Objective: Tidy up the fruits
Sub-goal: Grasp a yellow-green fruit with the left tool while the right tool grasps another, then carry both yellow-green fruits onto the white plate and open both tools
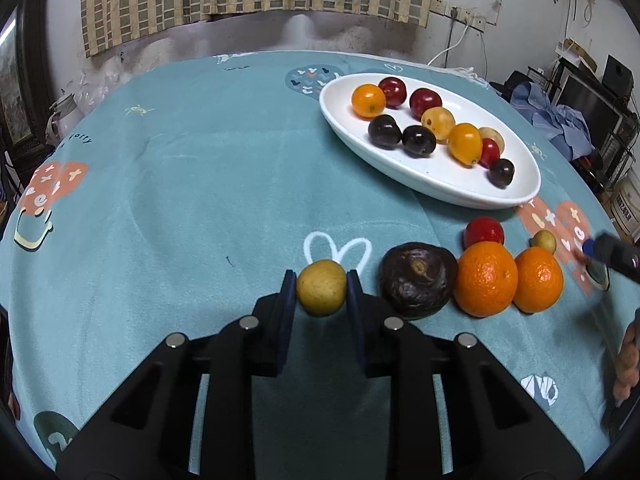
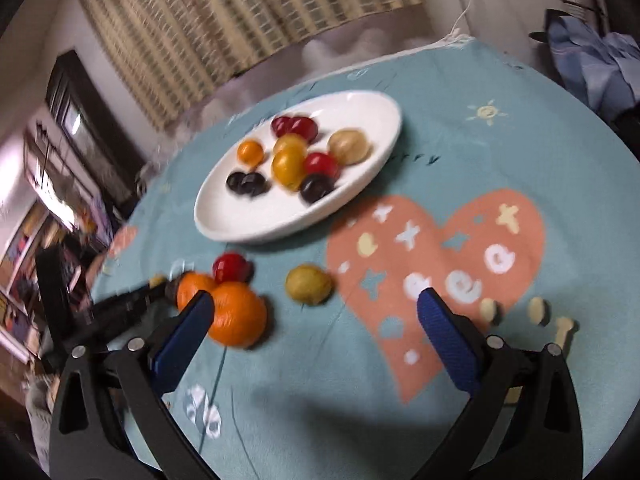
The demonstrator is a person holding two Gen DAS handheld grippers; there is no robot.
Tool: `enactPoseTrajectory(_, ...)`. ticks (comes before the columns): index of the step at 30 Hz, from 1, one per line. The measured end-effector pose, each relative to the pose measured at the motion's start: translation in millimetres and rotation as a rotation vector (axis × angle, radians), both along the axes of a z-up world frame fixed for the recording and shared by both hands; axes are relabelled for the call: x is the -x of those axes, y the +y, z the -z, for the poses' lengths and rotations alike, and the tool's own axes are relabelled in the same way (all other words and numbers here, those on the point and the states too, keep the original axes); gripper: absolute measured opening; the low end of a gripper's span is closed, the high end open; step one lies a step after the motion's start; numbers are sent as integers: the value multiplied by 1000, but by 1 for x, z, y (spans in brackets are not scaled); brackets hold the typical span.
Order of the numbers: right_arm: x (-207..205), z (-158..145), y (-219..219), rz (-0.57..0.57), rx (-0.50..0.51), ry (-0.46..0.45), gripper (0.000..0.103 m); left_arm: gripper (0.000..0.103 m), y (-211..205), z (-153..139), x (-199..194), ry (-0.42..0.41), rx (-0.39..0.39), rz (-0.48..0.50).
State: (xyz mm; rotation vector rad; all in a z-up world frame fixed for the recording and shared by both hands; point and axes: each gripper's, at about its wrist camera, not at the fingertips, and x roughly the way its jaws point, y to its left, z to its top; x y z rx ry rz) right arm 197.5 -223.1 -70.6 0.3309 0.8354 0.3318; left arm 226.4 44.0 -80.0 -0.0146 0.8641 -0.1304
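My left gripper (image 1: 321, 286) is shut on a yellow-green fruit (image 1: 321, 288), held just above the teal tablecloth. To its right lie a wrinkled dark passion fruit (image 1: 418, 278), two oranges (image 1: 485, 279), a red fruit (image 1: 483, 231) and a small yellow fruit (image 1: 544, 241). A white oval plate (image 1: 440, 184) at the back right holds several small fruits. My right gripper (image 2: 314, 308) is open and empty above the cloth, near an orange (image 2: 236, 314) and a yellow fruit (image 2: 309, 284). The plate (image 2: 256, 220) also shows beyond it.
The right gripper's tip (image 1: 608, 254) shows at the right edge of the left wrist view. The left gripper (image 2: 128, 300) shows at the left in the right wrist view. A curtain and wall lie behind the table; clutter and blue clothes (image 1: 560, 120) stand to the right.
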Motion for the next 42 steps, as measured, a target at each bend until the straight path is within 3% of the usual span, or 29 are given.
enactPoseTrajectory(3,-4,2,20,-32,113,-15,60,25,0,1,0,3,1,2)
enactPoseTrajectory(6,-8,9,38,-60,213,-14,55,25,1,2,-1,9,8,1)
enactPoseTrajectory(9,-17,15,41,-54,236,17,41,25,0,2,-1,13,5,2)
enactPoseTrajectory(14,-29,23,39,-54,221,52,40,25,-1,4,-2,22,4,7)
enactPoseTrajectory(16,-28,22,41,-69,220,47,33,25,-2,4,-2,21,1,9)
enactPoseTrajectory(17,-27,22,42,-72,222,41,29,25,-1,3,-2,20,3,10)
enactPoseTrajectory(21,-19,7,38,-35,238,-37,28,25,-3,-2,2,-12,6,19)
enactPoseTrajectory(24,-14,-10,22,2,164,-85,29,25,-4,-15,8,-63,7,14)
enactPoseTrajectory(28,-16,-36,14,14,105,-132,29,25,-7,-44,5,-112,78,9)
enactPoseTrajectory(33,-58,-44,20,-1,38,-92,29,25,-49,-64,-30,-141,48,63)
enactPoseTrajectory(35,-74,-32,19,29,-28,-76,30,26,-64,-59,-45,-132,53,68)
enactPoseTrajectory(37,-82,-18,18,24,-109,-51,36,36,-71,-50,-54,-120,59,56)
enactPoseTrajectory(38,-83,-14,16,29,-126,-39,64,57,-72,-47,-56,-117,63,48)
enactPoseTrajectory(39,-83,-13,13,39,-142,-38,77,62,-70,-44,-57,-120,65,43)
enactPoseTrajectory(42,-73,-29,3,57,-158,-116,77,61,-55,-48,-52,-124,108,27)
